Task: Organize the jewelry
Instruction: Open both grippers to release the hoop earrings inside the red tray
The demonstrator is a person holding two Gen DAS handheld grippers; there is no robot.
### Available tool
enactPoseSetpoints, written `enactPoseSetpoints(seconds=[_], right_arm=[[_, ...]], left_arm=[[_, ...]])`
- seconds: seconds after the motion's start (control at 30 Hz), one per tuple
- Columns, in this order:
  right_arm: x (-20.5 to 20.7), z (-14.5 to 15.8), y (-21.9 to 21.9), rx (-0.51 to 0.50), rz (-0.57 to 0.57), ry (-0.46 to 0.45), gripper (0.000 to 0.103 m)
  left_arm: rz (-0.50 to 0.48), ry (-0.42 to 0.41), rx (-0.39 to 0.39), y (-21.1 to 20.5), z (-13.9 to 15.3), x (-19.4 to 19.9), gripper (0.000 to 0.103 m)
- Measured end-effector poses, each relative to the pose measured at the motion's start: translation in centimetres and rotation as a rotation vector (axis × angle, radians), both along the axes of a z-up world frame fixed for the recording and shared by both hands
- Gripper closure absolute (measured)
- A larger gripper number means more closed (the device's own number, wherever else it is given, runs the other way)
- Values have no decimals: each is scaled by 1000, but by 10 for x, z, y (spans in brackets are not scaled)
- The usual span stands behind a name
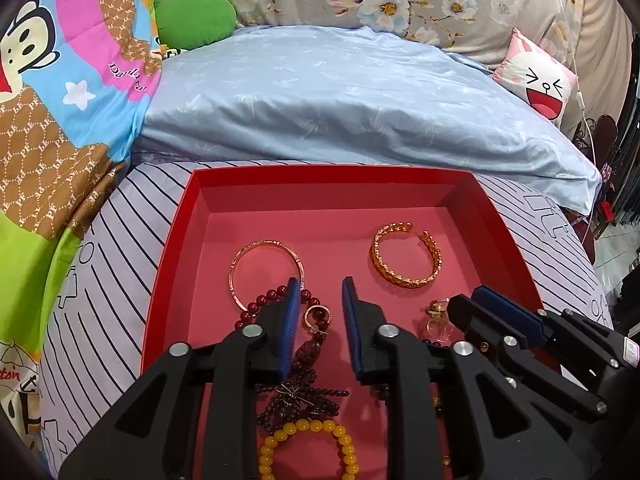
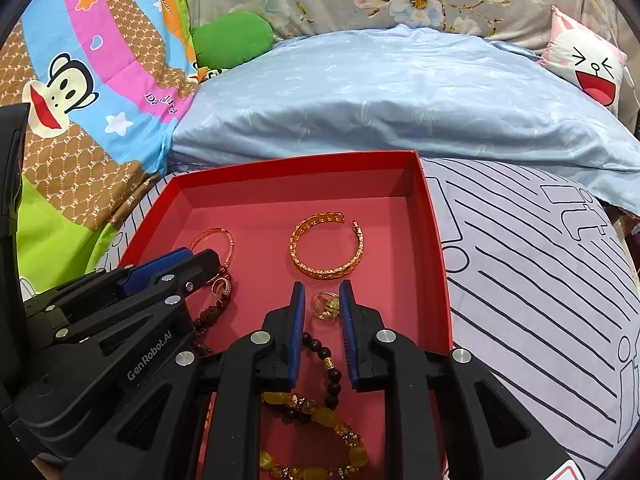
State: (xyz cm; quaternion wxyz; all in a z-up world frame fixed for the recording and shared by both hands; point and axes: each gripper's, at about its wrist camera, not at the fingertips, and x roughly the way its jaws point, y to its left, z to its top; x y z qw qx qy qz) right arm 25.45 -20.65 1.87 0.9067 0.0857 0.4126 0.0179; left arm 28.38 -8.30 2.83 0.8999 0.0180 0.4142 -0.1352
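A red box [image 1: 172,248] [image 2: 436,248] on the bed holds the jewelry. A gold cuff bracelet [image 1: 406,256] [image 2: 328,246] lies toward the back right, a thin rose-gold bangle [image 1: 266,272] [image 2: 214,246] at the back left. A dark red bead bracelet [image 1: 272,296], earrings [image 1: 318,318], dark bead strands [image 1: 296,400] and a yellow bead bracelet [image 1: 308,452] lie under my open, empty left gripper [image 1: 322,284]. My right gripper [image 2: 322,288] is open, with a gold ring [image 2: 328,306] [image 1: 436,314] between its fingertips; amber and dark bead bracelets [image 2: 320,416] lie below it.
The box rests on a striped lilac pillow [image 2: 540,280]. Behind it lies a light blue quilt [image 1: 352,96]. A cartoon monkey blanket [image 1: 60,100] is at the left, a green cushion [image 1: 194,18] at the back, and a pink rabbit cushion [image 1: 540,80] at the right.
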Motion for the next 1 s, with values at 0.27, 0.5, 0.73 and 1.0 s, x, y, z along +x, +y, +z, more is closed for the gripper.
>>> enactPoseSetpoints(seconds=[0.27, 0.5, 0.73, 1.0], right_arm=[[-3, 1, 1, -5, -5, -5, 84], [-13, 7, 2, -15, -7, -21, 84], [-37, 20, 5, -12, -12, -47, 84], [-74, 29, 8, -13, -19, -70, 84]], left_arm=[[8, -18, 7, 0, 2, -2, 73], [14, -33, 10, 1, 7, -12, 73], [16, -69, 15, 6, 22, -35, 73], [21, -85, 5, 12, 29, -70, 73]])
